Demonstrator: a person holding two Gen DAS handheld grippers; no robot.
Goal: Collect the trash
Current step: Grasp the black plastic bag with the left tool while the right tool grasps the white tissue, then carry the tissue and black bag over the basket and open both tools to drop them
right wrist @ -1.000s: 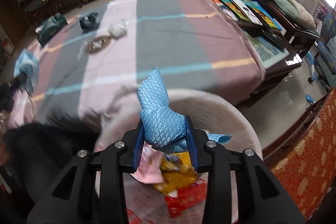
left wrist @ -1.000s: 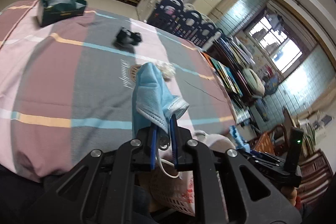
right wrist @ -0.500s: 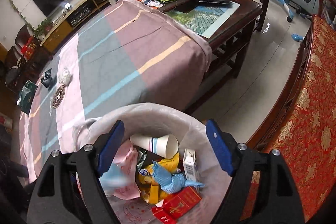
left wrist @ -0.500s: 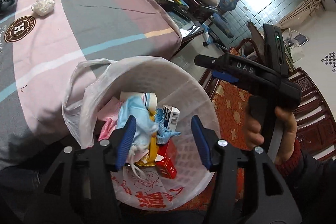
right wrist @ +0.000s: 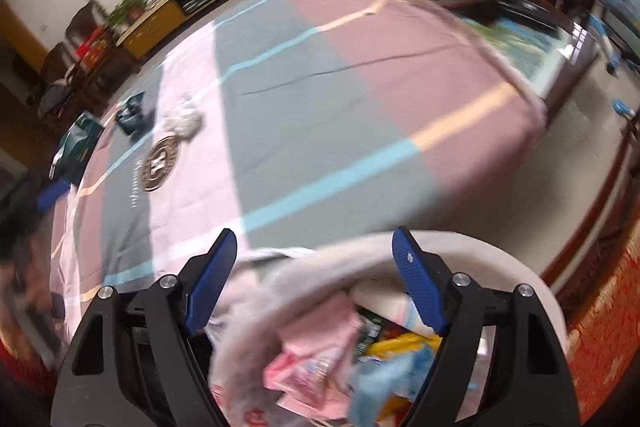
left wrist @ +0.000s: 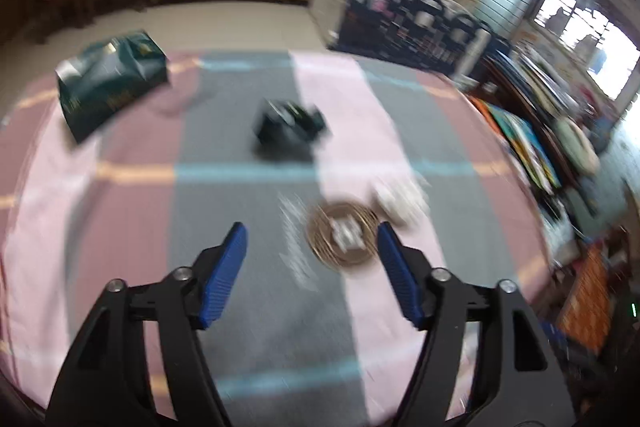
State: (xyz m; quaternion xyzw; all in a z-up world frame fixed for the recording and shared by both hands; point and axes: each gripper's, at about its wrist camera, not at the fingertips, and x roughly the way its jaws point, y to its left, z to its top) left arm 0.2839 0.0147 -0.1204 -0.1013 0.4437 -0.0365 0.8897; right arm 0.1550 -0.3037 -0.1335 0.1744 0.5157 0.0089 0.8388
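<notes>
While nothing is being held, the left gripper (left wrist: 310,241) is being opened wider over the striped cloth (left wrist: 132,227), aimed toward a white crumpled wad (left wrist: 400,201) & a dark crumpled piece (left wrist: 288,127), prob. next trash. Right gripper (right wrist: 314,251) is being kept wide, empty, above the lined bin (right wrist: 500,259), w/ pink, yellow & blue wrappers (right wrist: 320,359) lying inside.

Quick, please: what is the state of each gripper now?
Left gripper: jaws opening, nothing between them.
Right gripper: open, empty, above the trash bin.
</notes>
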